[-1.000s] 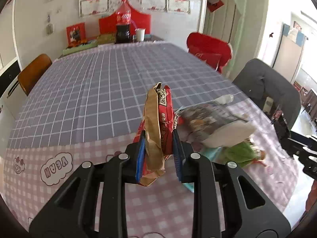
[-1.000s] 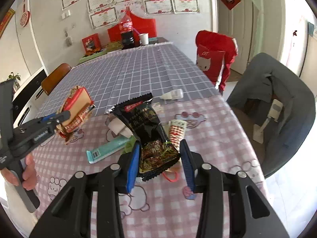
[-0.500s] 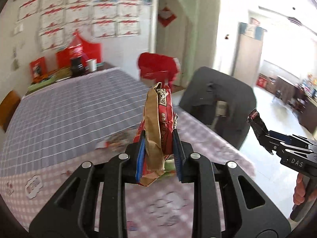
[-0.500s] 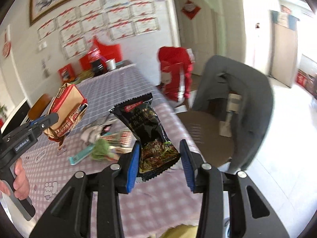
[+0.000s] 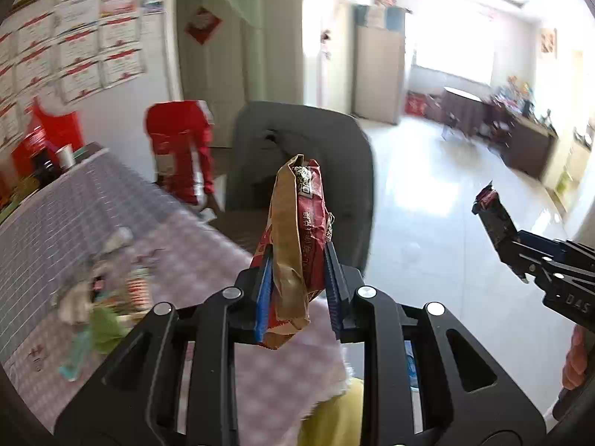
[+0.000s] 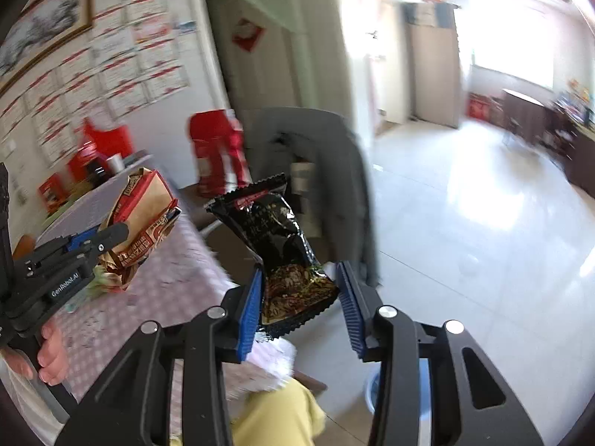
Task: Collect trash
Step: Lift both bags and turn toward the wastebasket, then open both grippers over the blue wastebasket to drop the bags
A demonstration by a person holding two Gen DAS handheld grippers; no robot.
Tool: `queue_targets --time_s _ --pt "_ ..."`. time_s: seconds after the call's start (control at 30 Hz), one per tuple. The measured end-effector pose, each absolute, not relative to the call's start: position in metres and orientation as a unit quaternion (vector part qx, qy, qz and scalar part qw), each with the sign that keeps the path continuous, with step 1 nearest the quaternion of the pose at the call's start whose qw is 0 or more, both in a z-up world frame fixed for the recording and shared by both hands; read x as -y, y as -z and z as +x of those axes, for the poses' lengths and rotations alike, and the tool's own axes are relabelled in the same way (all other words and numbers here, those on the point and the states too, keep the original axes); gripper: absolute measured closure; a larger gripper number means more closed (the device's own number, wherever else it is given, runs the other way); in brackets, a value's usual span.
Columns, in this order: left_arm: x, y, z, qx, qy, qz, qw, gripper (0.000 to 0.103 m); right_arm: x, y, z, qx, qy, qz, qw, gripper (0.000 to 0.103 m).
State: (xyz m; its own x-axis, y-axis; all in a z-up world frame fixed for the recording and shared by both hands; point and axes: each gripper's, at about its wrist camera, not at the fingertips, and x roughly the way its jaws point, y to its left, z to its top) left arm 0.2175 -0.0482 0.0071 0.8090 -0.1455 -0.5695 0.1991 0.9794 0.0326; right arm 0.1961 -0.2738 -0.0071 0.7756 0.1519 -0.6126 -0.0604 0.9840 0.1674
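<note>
Left gripper (image 5: 297, 293) pinching red-and-brown wrapper (image 5: 297, 230) upright, right gripper (image 6: 301, 293) clamping black snack packet (image 6: 282, 249) likewise. Both pointing off the table (image 5: 122, 223) edge toward the floor (image 6: 465, 223). Bluish rim (image 6: 372, 386), perhaps a bin, showing just below the right gripper, nearer it.

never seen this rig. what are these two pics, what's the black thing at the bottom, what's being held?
No robot: a person holds a pair of handheld tongs in each hand, each with a fisheye camera looking along its fingers. The left camera shows the left tongs clamped on a red-and-brown wrapper. The right camera shows the right tongs gripping a black snack packet. Each view catches the other tongs at its edge. More litter lies on the checked tablecloth, beside a grey chair.
</note>
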Motion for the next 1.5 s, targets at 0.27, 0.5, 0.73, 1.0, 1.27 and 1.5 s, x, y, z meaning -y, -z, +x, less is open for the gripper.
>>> queue_targets --time_s 0.27,0.5,0.73,1.0,1.27,1.5 --pt "0.151 0.033 0.234 -0.336 0.169 0.091 0.922 0.078 0.361 0.05 0.166 -0.362 0.039 0.116 0.924 0.064" --pt "0.23 0.082 0.246 -0.388 0.234 0.129 0.882 0.078 0.414 0.088 0.145 -0.39 0.11 0.155 0.901 0.064" --pt "0.291 0.132 0.255 -0.433 0.27 0.173 0.842 0.077 0.458 0.126 0.134 -0.422 0.16 0.189 0.872 0.064" --pt "0.313 0.16 0.266 -0.451 0.286 0.182 0.825 0.047 0.474 0.156 0.134 -0.448 0.172 0.212 0.851 0.064" --pt "0.275 0.165 0.28 -0.468 0.242 0.162 0.834 0.047 0.461 0.185 0.175 -0.487 0.161 0.219 0.83 0.051" --pt "0.249 0.159 0.28 -0.467 0.223 0.146 0.843 0.047 0.444 0.176 0.191 -0.485 0.153 0.207 0.836 0.027"
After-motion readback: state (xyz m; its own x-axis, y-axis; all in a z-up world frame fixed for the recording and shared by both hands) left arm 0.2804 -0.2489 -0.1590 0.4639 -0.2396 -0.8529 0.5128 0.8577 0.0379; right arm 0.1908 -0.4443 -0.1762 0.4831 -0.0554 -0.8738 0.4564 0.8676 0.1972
